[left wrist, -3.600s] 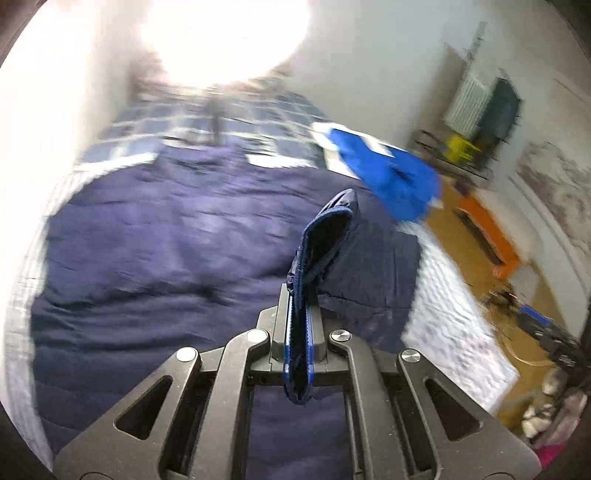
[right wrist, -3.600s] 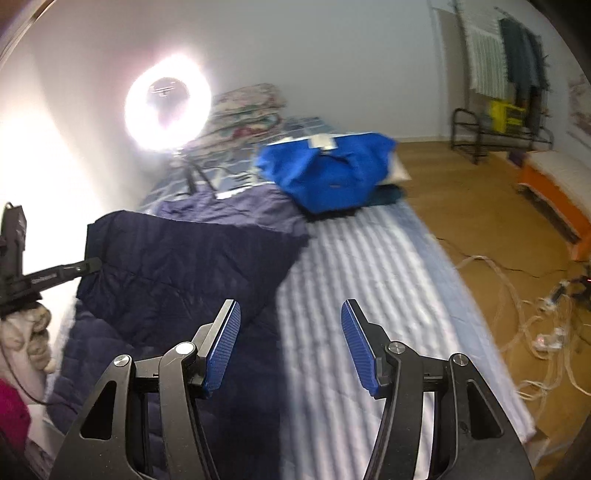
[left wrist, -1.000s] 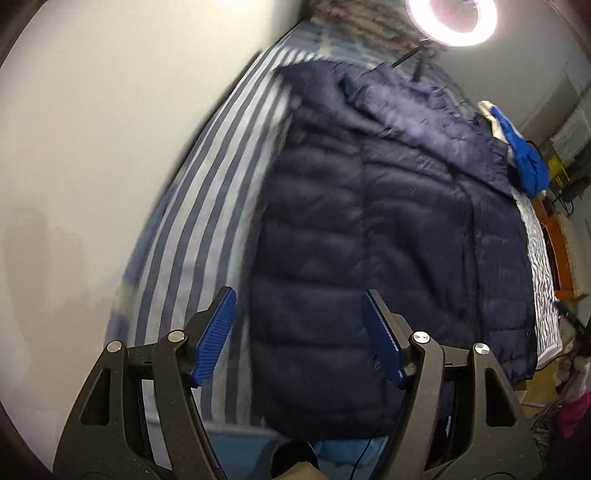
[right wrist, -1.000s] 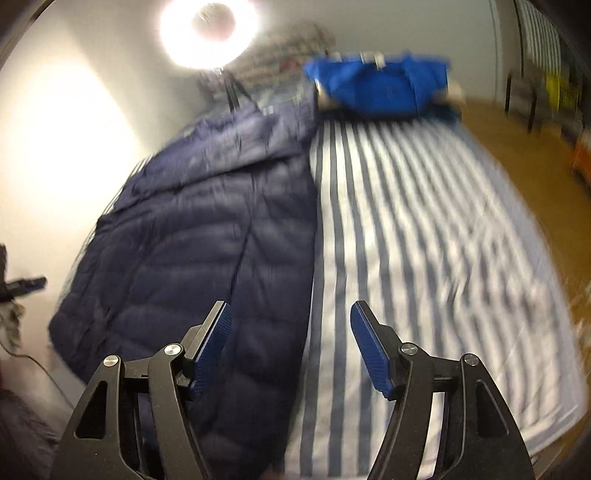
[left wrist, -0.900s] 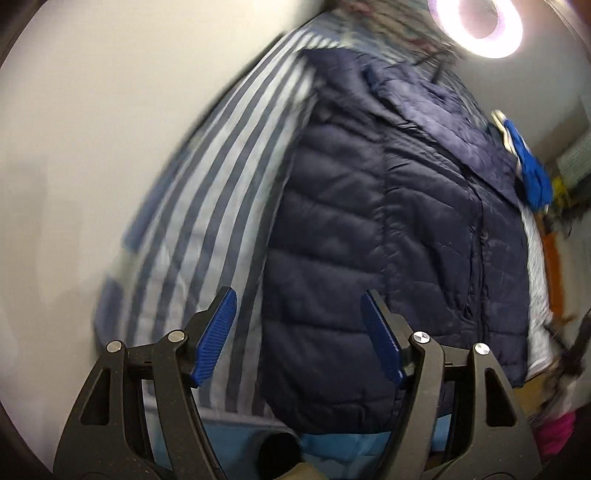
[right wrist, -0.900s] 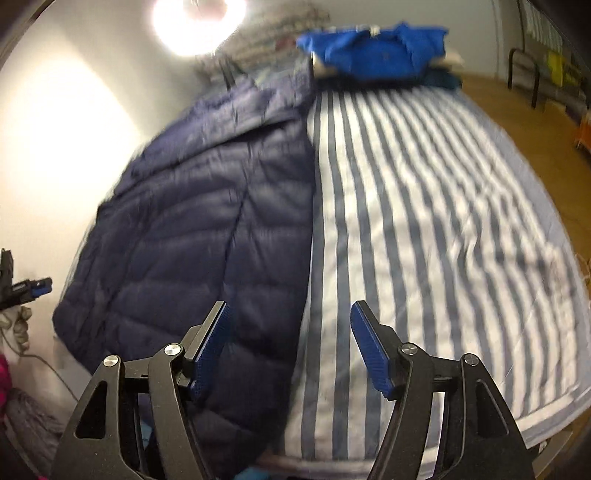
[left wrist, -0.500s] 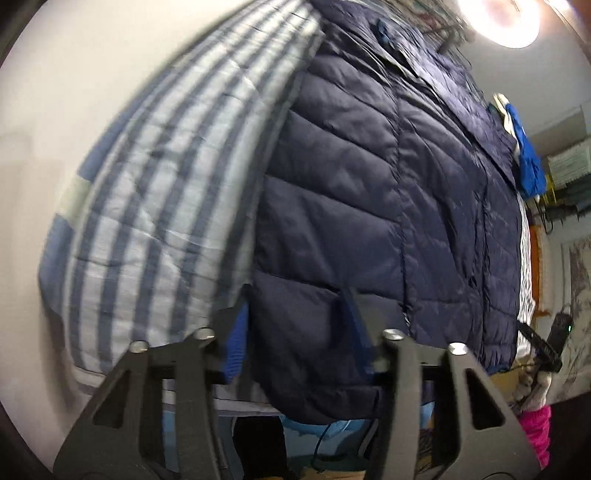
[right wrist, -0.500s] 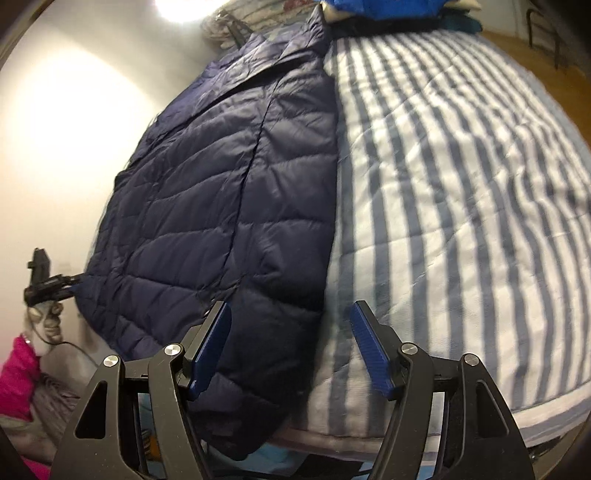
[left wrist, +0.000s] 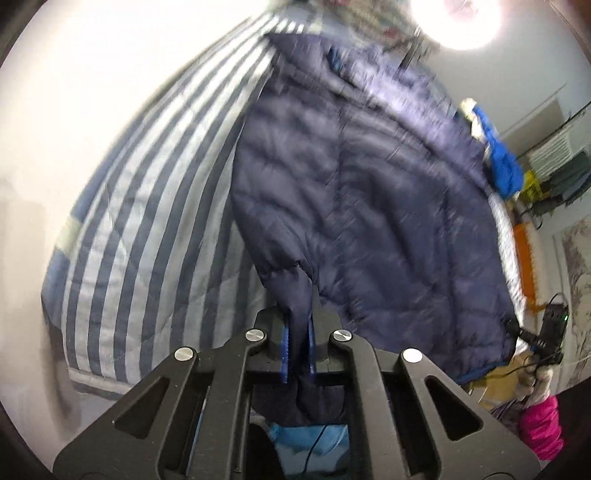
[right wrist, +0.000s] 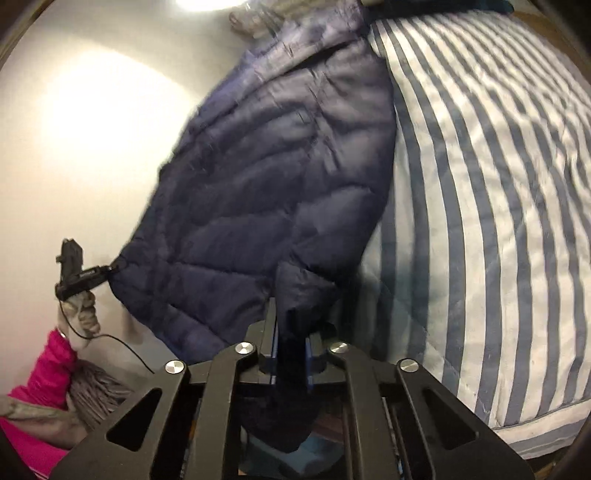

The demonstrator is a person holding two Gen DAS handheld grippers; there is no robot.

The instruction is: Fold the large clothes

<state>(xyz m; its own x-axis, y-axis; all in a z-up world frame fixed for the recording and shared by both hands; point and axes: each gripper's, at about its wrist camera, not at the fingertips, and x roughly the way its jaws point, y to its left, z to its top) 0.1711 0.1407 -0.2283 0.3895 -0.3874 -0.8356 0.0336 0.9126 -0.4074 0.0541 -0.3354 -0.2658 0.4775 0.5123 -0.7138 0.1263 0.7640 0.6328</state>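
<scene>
A navy quilted puffer jacket (left wrist: 369,206) lies lengthwise on the blue-and-white striped bed (left wrist: 147,206), its hem at the near edge. My left gripper (left wrist: 297,325) is shut on the jacket's near left hem corner. In the right wrist view the jacket (right wrist: 266,177) fills the left half of the bed (right wrist: 498,184). My right gripper (right wrist: 291,332) is shut on the near right hem corner, and the cloth bunches up above the jaws. The left gripper also shows at the far left of the right wrist view (right wrist: 74,273), gripping the other hem corner.
A white wall (left wrist: 74,92) runs along the bed's left side. A bright ring light (left wrist: 469,22) and a blue garment (left wrist: 500,162) sit at the bed's far end. An orange bench (left wrist: 524,254) and clothes rack stand right. My pink sleeve (right wrist: 40,376) is low left.
Both grippers were open over the hem half a second ago. Now both have dropped to the near edge and shut on the jacket's two hem corners, lifting the cloth slightly.
</scene>
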